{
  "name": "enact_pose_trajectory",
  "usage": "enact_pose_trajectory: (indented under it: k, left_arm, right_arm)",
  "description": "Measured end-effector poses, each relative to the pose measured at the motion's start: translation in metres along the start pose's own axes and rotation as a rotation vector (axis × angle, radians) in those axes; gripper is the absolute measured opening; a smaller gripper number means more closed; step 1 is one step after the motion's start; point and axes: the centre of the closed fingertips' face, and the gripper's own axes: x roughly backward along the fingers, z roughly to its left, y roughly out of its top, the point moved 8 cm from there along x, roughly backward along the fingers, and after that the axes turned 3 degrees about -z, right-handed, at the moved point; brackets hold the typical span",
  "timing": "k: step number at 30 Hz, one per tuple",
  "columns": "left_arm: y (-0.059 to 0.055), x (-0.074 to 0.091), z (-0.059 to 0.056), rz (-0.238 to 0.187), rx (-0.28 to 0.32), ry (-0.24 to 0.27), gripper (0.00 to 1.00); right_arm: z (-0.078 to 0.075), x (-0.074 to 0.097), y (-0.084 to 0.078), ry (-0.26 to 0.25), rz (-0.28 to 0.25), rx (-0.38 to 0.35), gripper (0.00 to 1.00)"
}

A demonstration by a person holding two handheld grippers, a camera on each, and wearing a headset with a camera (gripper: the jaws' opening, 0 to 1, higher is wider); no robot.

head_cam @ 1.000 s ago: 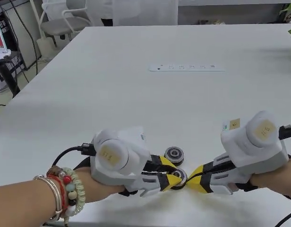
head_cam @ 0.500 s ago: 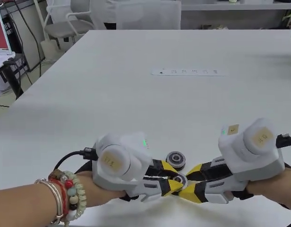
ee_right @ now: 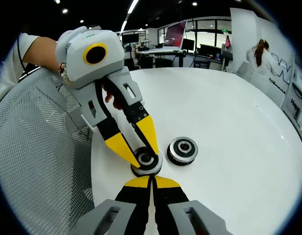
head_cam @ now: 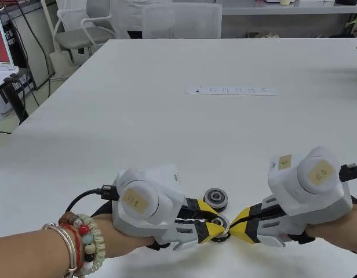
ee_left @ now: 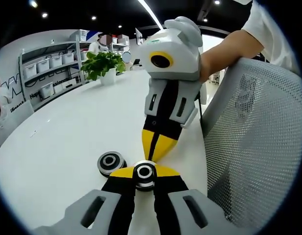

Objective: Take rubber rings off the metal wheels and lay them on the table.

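Note:
Two small metal wheels with dark rubber rings lie on the white table near its front edge. My left gripper (head_cam: 211, 229) (ee_left: 144, 172) is shut on the nearer wheel (head_cam: 221, 222) (ee_left: 144, 174) (ee_right: 147, 160), one yellow tip on each side of it. From the opposite side, my right gripper (head_cam: 233, 227) (ee_right: 151, 181) has its tips pressed together against that wheel's rim. Whether it pinches the ring, I cannot tell. The second wheel (head_cam: 215, 197) (ee_left: 111, 162) (ee_right: 183, 149) lies free just beyond, with its ring on.
A white power strip (head_cam: 232, 90) lies flat mid-table. A mesh chair back (ee_left: 254, 142) stands close behind the table's front edge. Office chairs (head_cam: 80, 26) stand at the far end, a potted plant (ee_left: 103, 63) at a far corner. Open tabletop stretches ahead.
Both grippers stay at the nearer wheel, shifting only slightly. The head view has tilted a little. The second wheel has not moved.

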Motion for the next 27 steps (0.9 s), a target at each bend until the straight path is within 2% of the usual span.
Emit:
enact_pose_trajectory:
  k: [3,6,8,9,14,21,27]
  left_arm:
    - [0.0003,0.0,-0.0003,0.002,-0.006,0.003,0.09]
    - [0.0009,0.0001,-0.0005,0.004,-0.02,0.002,0.08]
    - [0.0012,0.0001,-0.0005,0.005,-0.031,0.001,0.08]
    - [0.0013,0.0001,-0.0005,0.006,-0.035,0.001,0.08]
    - [0.0017,-0.0001,-0.0007,0.007,-0.046,0.001,0.08]
    - [0.0022,-0.0008,-0.0016,0.008,-0.065,-0.002,0.07]
    - [0.0021,-0.0011,-0.0013,0.006,-0.056,-0.004,0.07]
  right_arm:
    - [-0.0018,0.0002,0.0009,-0.013,0.01,-0.07,0.0]
    - [-0.0032,0.0019,0.0004,-0.017,-0.007,-0.134,0.0]
    - [-0.0056,0.0037,0.0015,-0.011,-0.027,-0.219,0.0]
    - [-0.0063,0.0047,0.0012,-0.006,-0.029,-0.293,0.0]
    - [-0.0074,0.0058,0.0017,0.011,-0.065,-0.453,0.0]
    - [-0.008,0.0074,0.0038,0.009,-0.065,-0.567,0.0]
    - [-0.0061,0.0079,0.0046,0.013,-0.069,-0.577,0.0]
